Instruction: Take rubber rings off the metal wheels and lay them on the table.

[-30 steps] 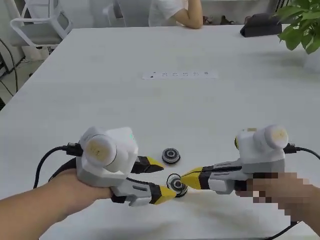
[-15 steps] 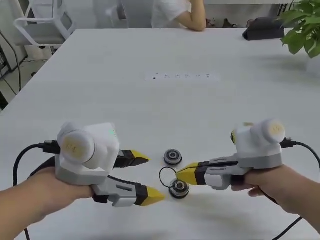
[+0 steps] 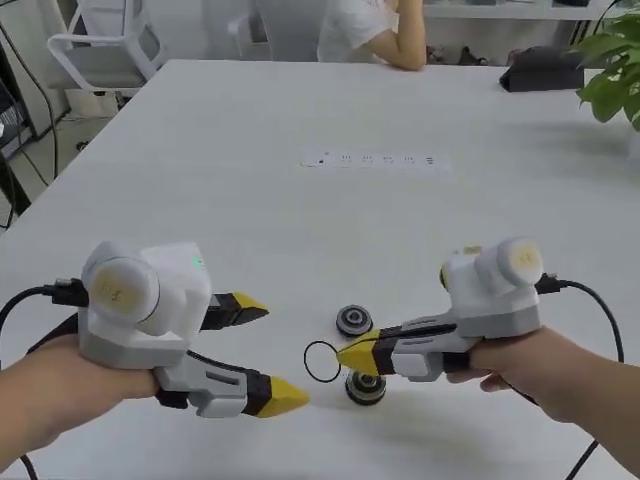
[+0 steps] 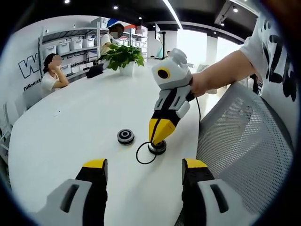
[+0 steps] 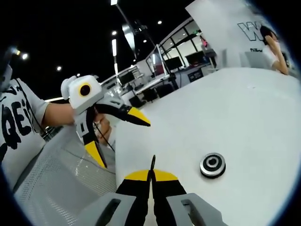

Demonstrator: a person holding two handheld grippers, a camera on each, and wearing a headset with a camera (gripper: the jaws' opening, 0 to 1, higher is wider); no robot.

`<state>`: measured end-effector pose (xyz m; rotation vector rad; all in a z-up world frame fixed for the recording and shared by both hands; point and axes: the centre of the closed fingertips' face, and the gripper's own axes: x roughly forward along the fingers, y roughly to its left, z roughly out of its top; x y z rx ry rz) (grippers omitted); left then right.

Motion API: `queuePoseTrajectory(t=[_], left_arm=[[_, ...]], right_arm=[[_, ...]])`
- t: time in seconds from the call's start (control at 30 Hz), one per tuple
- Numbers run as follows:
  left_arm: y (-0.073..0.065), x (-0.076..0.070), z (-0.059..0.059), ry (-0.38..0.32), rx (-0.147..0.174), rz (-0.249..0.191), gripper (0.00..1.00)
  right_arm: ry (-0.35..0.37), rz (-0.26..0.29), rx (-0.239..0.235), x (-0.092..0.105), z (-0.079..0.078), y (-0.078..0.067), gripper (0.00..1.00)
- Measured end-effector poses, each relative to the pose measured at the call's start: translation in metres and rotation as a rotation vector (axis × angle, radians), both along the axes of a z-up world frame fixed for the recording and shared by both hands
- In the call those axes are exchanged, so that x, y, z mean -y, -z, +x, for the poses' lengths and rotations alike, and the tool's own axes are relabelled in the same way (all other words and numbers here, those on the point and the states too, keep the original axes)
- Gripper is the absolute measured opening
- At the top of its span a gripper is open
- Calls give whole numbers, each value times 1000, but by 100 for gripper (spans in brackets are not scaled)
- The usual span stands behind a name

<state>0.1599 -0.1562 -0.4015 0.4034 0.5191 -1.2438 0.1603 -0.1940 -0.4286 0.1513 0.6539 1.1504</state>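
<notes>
While the right gripper (image 3: pixel 345 355) pinches the ring (image 3: pixel 305 361) between closed tips, just beside one wheel (image 3: pixel 365 388), the left gripper (image 3: pixel 280 354) is released, jaws spread. A second wheel (image 3: pixel 353 321) rests on the table (image 3: pixel 300 220).

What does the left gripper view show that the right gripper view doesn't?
Left gripper view: the wheel beneath the right tongs, the rubber ring as an open loop held at their tip, and a potted plant. Right gripper view: the ring edge-on between its own shut tongs, and the left tongs open, seen from the front. Both: the other wheel lying on the white table.
</notes>
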Motion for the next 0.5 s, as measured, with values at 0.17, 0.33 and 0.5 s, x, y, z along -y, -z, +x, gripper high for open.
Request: queuePoseTrajectory(t=[0.17,0.33,0.5], left_arm=[[-3,-5,3,-15,7,-6,62],[-4,-8,5,-27,11,-11,62],[-3,-9,4,-29,12,-11,62]], right_arm=[[-22,-18,-12,-7,0,7,0],[-39,-40,-16,-12,0,14,0],[-51,-77,-4,-14,0,21,0]])
